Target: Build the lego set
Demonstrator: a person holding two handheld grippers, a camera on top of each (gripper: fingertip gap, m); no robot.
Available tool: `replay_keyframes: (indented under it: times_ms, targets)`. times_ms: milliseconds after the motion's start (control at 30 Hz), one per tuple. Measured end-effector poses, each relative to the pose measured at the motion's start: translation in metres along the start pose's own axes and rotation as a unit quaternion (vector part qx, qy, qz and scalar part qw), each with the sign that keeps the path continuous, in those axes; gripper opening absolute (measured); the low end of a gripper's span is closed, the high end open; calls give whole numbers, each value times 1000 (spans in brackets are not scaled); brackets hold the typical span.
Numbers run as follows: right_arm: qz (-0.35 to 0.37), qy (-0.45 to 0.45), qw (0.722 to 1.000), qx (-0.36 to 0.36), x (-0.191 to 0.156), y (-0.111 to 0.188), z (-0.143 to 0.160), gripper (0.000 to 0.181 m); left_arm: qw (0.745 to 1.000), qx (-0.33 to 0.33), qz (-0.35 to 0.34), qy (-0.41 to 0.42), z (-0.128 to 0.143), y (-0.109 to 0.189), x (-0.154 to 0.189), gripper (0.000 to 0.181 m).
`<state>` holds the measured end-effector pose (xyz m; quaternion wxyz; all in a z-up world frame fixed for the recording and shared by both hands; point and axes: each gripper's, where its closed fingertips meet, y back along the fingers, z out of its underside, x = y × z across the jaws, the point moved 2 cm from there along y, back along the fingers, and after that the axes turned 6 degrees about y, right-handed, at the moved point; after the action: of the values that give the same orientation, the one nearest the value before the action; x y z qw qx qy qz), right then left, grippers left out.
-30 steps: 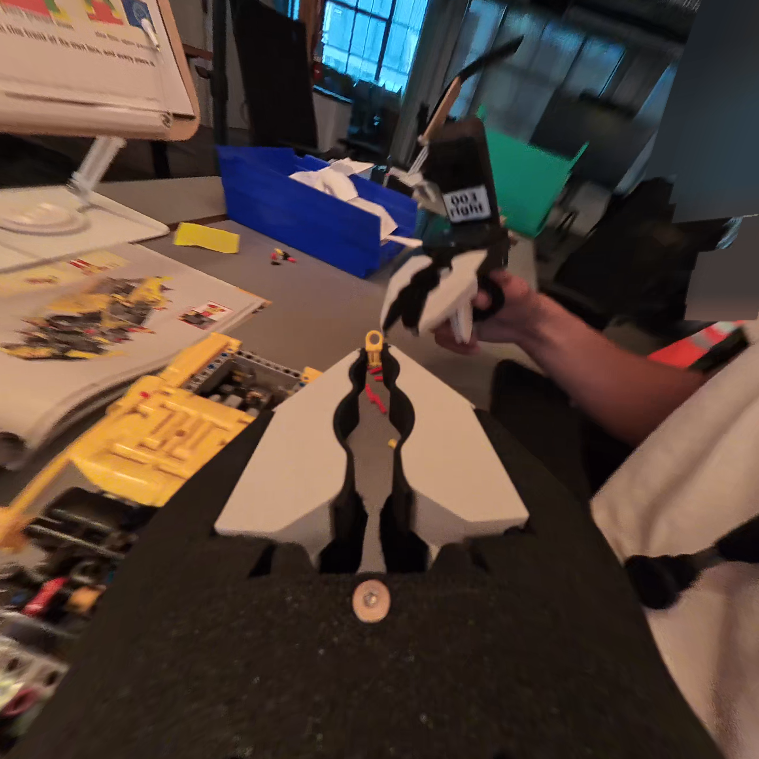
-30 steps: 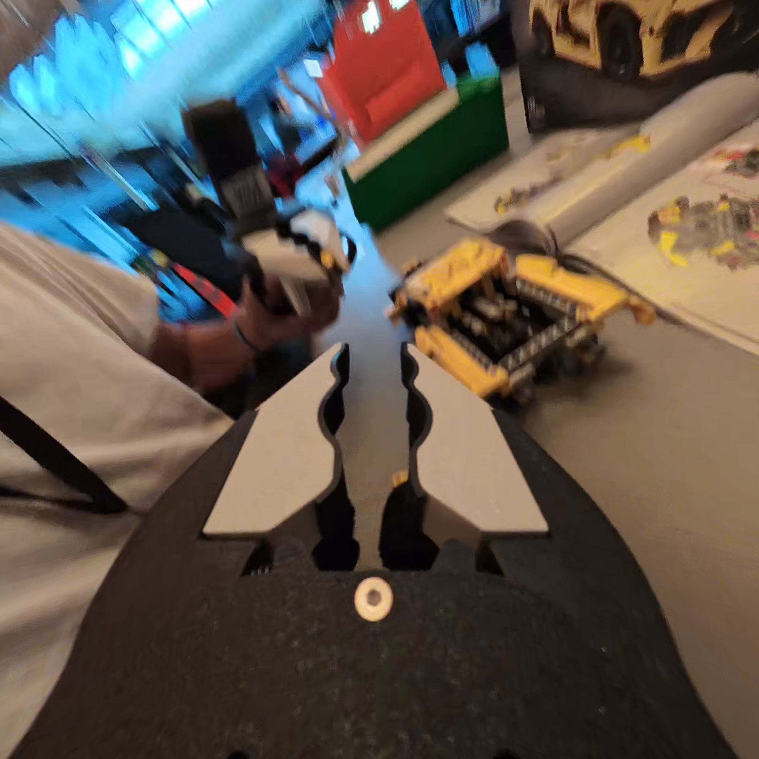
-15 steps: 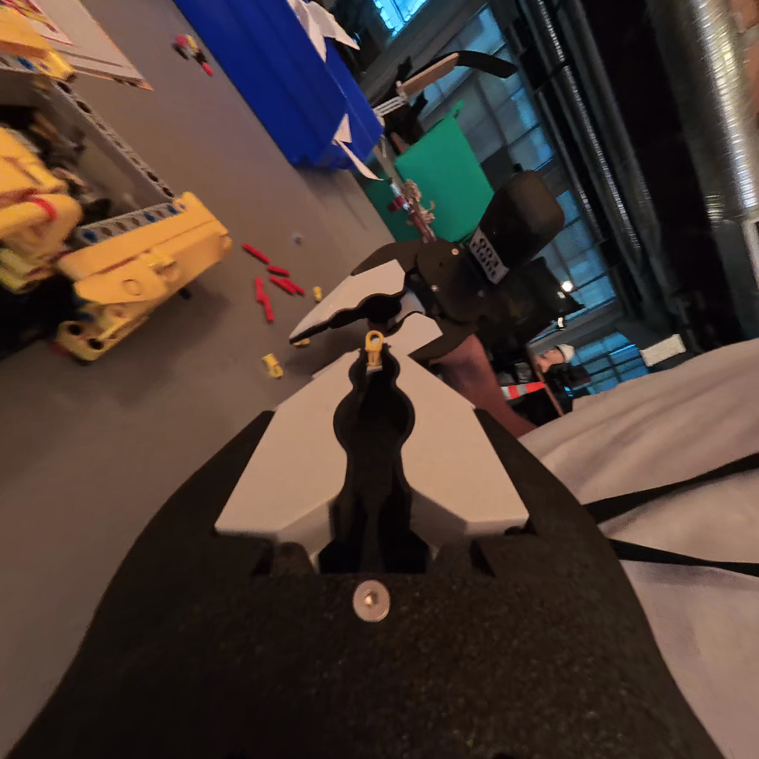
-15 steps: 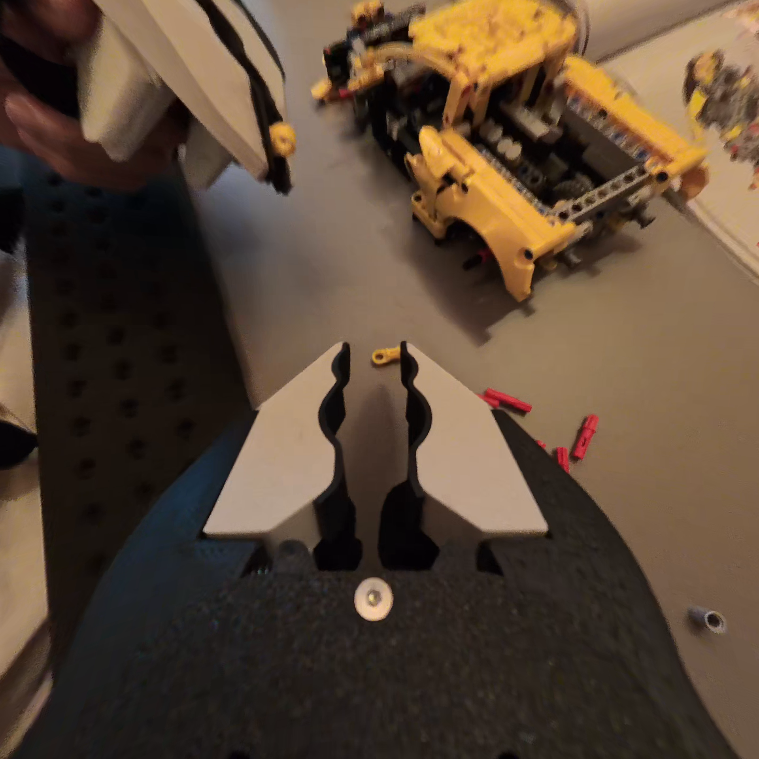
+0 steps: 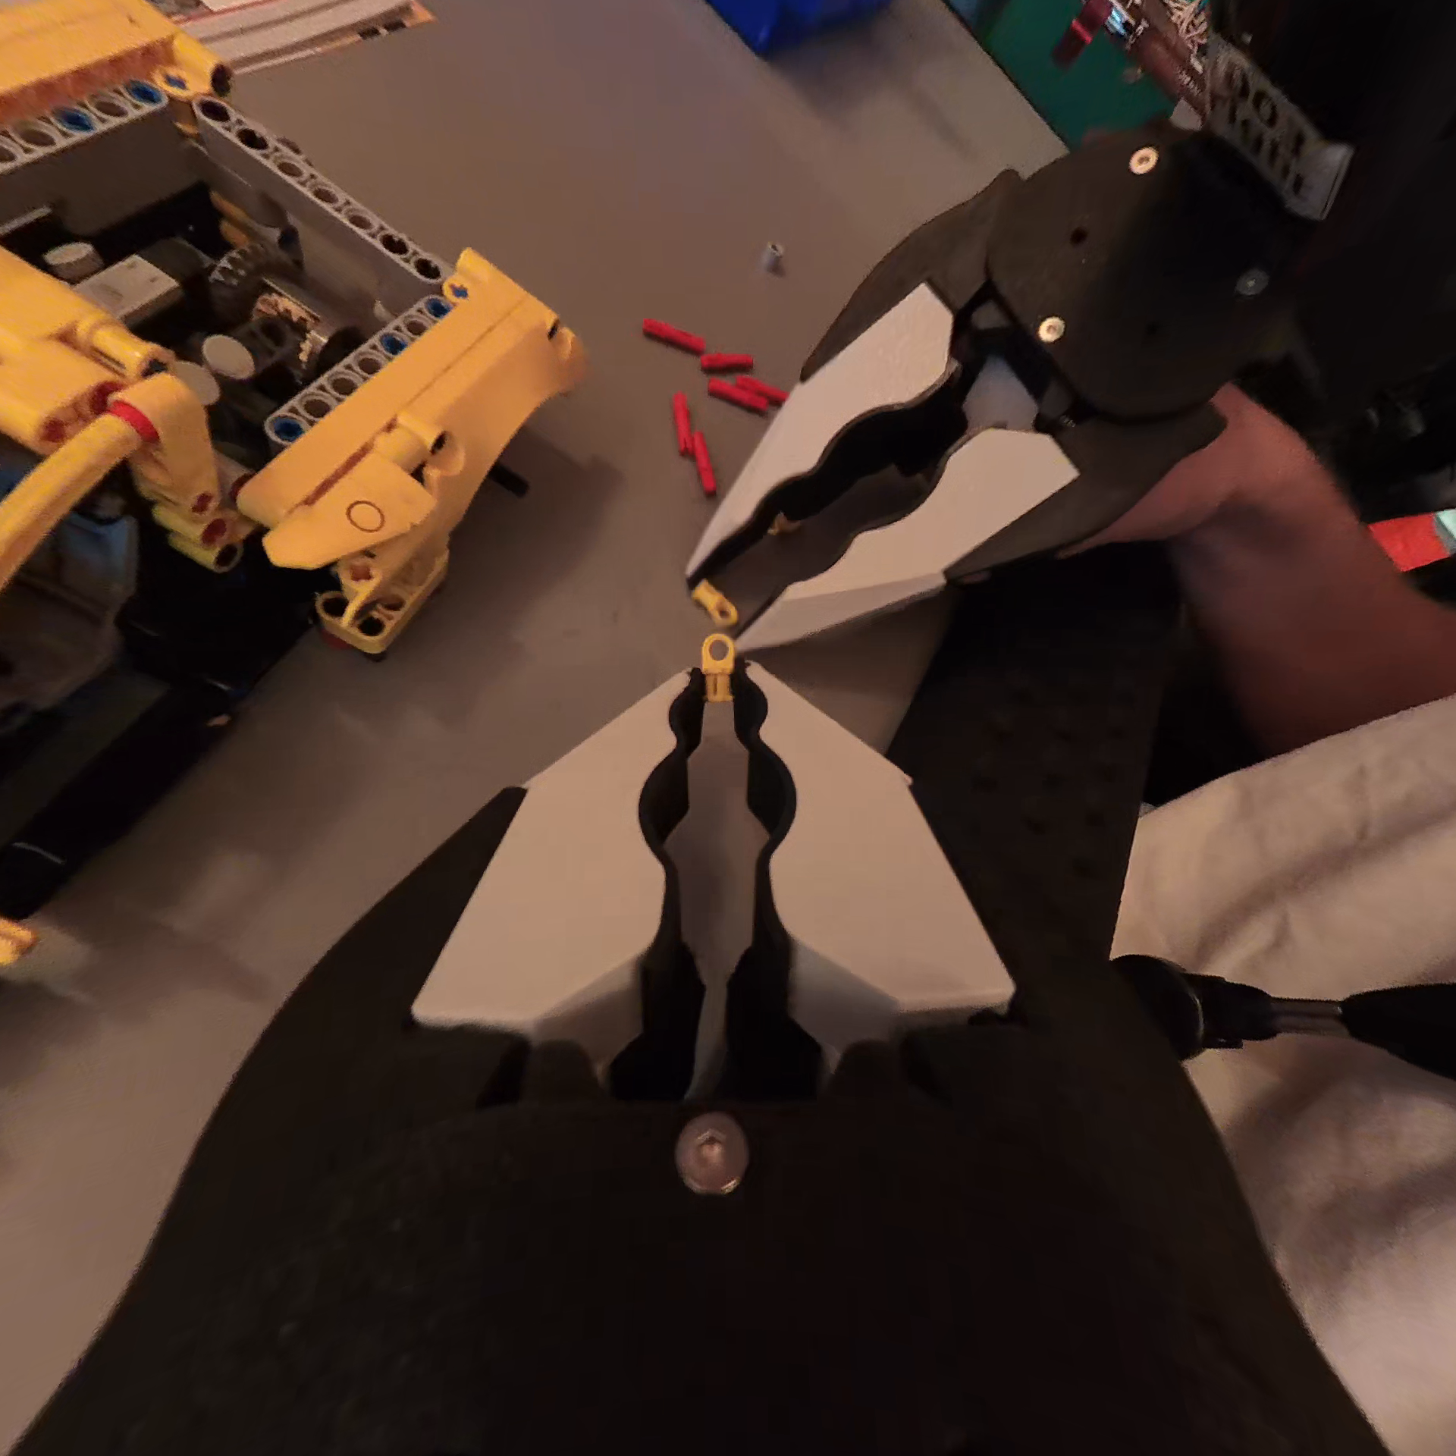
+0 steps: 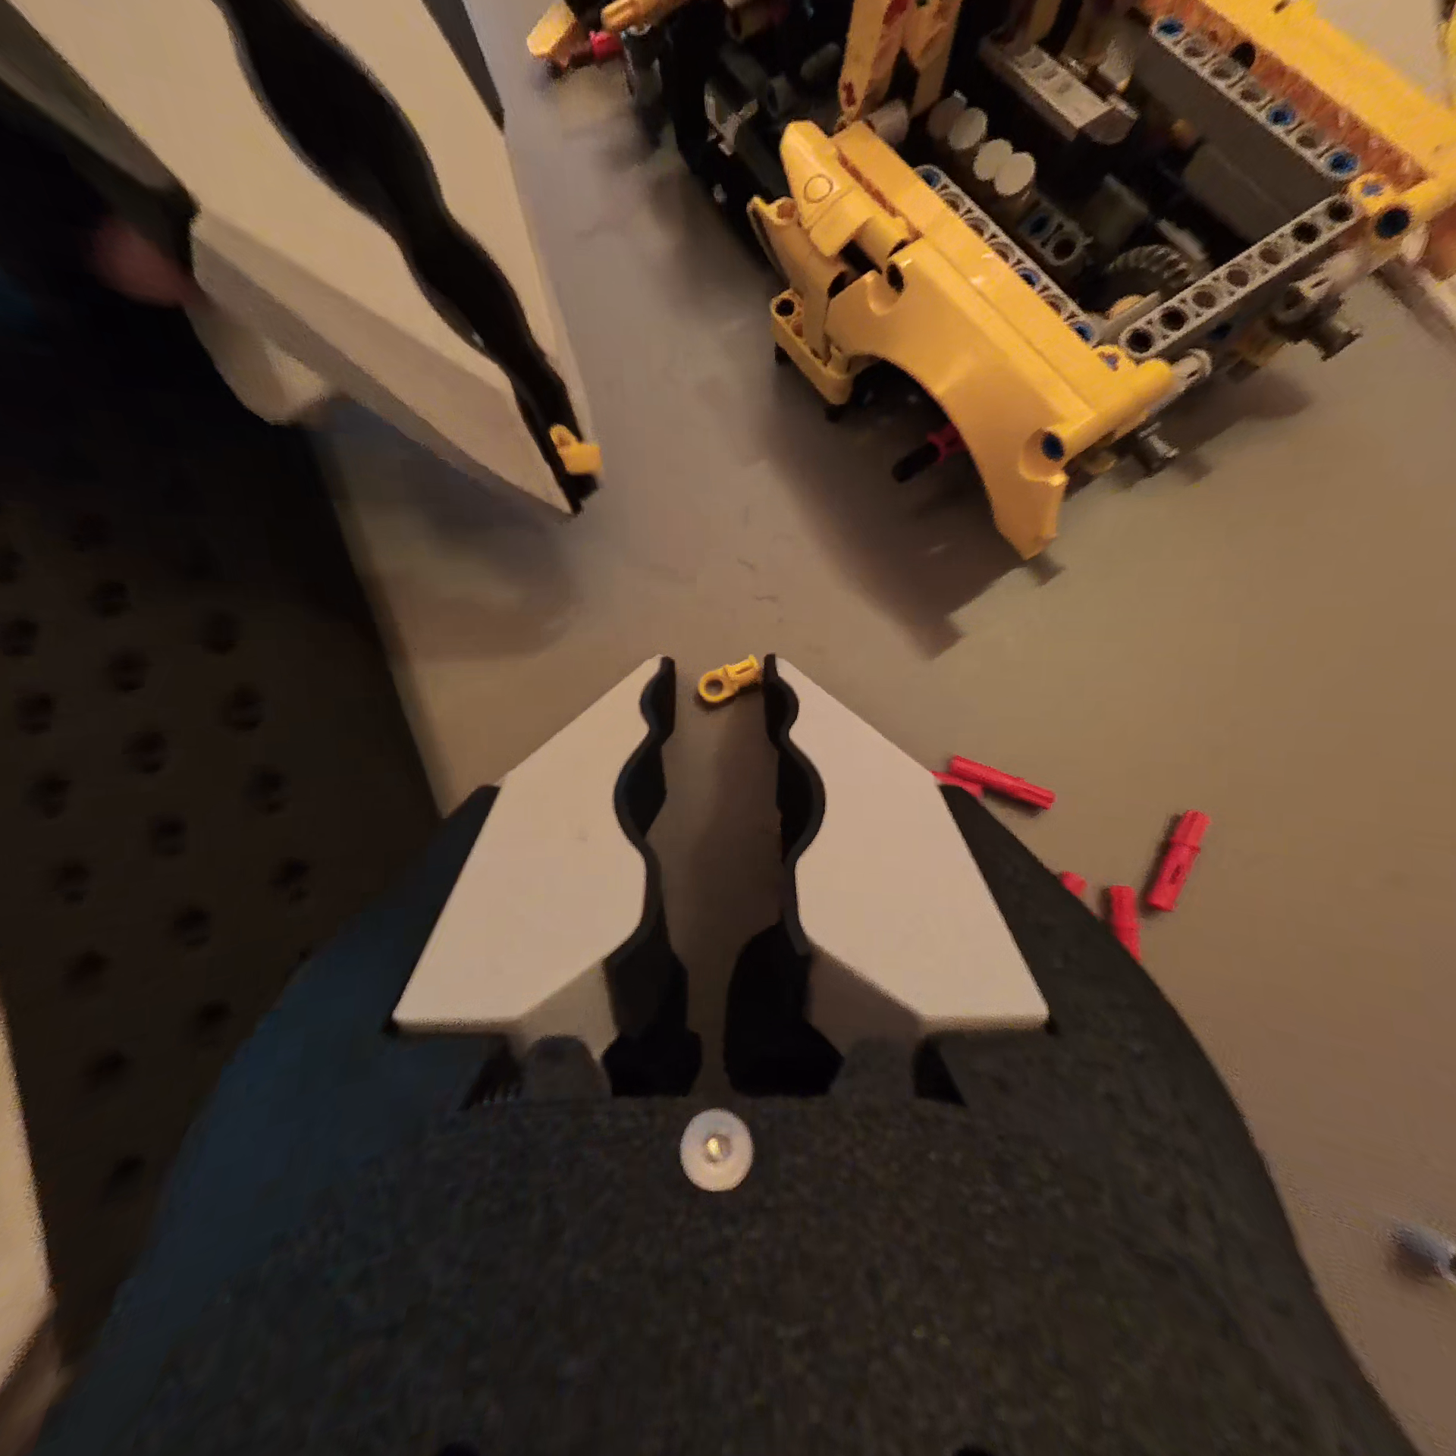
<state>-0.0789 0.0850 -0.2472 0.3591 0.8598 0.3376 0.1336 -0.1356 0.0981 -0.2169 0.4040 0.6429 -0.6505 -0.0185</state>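
Left gripper pinches a small yellow connector at its very tips, the piece's ring end sticking out past them, held above the grey tabletop. Just ahead of it, tips almost meeting, the right gripper stands with a narrow gap between its fingers, and a second yellow connector lies flat on the tabletop in that gap, close against the right-hand finger; whether the finger touches it I cannot tell. Nothing is clamped in this gripper.

Both grippers work close to the near edge of the tabletop, where the grey surface ends against a dark perforated mat that runs along the person's side. A hand grips the right tool from behind, over that mat.

A loose scatter of red pins lies just beyond the right gripper's fingers, on its outer side, and a small grey bush sits farther off by itself. Between the gripper tips and the half-built yellow lego vehicle there is a bare strip of tabletop. The vehicle's yellow wheel-arch panel is its nearest corner, with grey holed beams and gears open to view behind it. At the far edge, a blue bin just shows.
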Motion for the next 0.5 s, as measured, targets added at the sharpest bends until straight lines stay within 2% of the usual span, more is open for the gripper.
replay_keyframes:
  times_ms: [67, 267, 400, 500]
  targets:
    - [-36, -20, 999, 9, -11, 0, -5, 26, 1000, -3, 3, 6, 1, 0, -1, 7]
    - [-12, 32, 999, -1, -8, 17, 2, 24, 1000, -28, -9, -10, 6, -4, -2, 7]
    - [-41, 37, 998, -10, -10, 21, 12, 23, 999, -37, -13, -21, 9, -7, 0, 7]
    - [-27, 42, 999, -5, 0, 31, 14, 22, 999, -41, -15, -21, 9, -8, 0, 7]
